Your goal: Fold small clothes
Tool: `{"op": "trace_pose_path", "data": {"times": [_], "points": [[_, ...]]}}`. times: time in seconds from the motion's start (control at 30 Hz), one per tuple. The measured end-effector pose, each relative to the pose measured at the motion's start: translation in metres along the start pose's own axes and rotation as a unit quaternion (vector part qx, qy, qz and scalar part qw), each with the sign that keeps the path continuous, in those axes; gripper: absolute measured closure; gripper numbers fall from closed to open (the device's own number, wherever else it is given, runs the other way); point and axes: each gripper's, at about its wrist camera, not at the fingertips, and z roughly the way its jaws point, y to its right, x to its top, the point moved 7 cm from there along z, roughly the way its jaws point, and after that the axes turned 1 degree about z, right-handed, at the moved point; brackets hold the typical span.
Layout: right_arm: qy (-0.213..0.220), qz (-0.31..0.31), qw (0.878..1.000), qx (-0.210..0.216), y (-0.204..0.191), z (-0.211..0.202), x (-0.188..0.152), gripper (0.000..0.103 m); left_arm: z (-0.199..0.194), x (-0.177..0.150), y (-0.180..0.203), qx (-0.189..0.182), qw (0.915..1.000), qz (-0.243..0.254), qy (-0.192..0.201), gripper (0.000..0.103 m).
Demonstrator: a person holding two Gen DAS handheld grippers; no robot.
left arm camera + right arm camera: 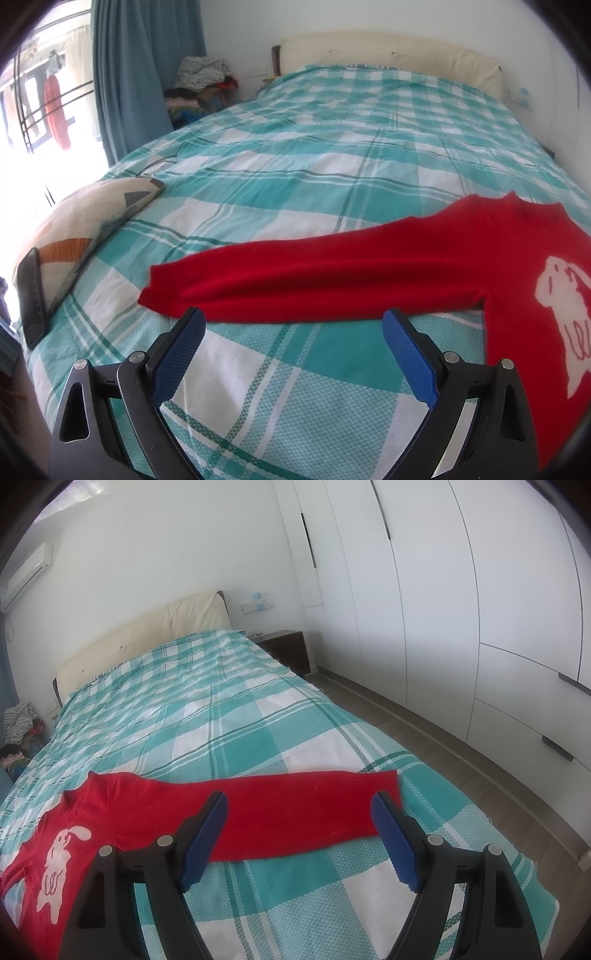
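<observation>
A small red sweater (424, 266) with a white rabbit motif (565, 295) lies flat on the teal checked bedspread (295, 177), both sleeves spread out sideways. In the left wrist view one sleeve stretches left to its cuff (162, 288). My left gripper (293, 319) hovers open just in front of that sleeve, nothing between its blue pads. The right wrist view shows the sweater (110, 812) with its other sleeve (314, 808) running right. There my right gripper (299, 805) stands open above the sleeve, its fingertips over the red cloth, gripping nothing.
A patterned pillow (85, 221) with a dark phone (31, 295) leaning on it sits at the bed's left edge. Piled clothes (199, 88) and a blue curtain (147, 62) stand beyond. On the right side are a bedside table (291, 650), wooden floor (461, 775) and white wardrobes (461, 609).
</observation>
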Motion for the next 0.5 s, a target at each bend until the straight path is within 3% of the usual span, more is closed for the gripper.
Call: {"op": "trace_pose_path", "data": {"times": [0.33, 0.5], "points": [[-0.008, 0.014, 1.000, 0.017, 0.002, 0.004, -0.001, 0.024, 0.001, 0.000, -0.002, -0.005, 0.9999, -0.014, -0.003, 0.006], [-0.030, 0.090, 0.989, 0.117, 0.029, 0.004, 0.016, 0.024, 0.003, -0.001, -0.002, -0.009, 0.9998, -0.017, -0.007, 0.005]]}}
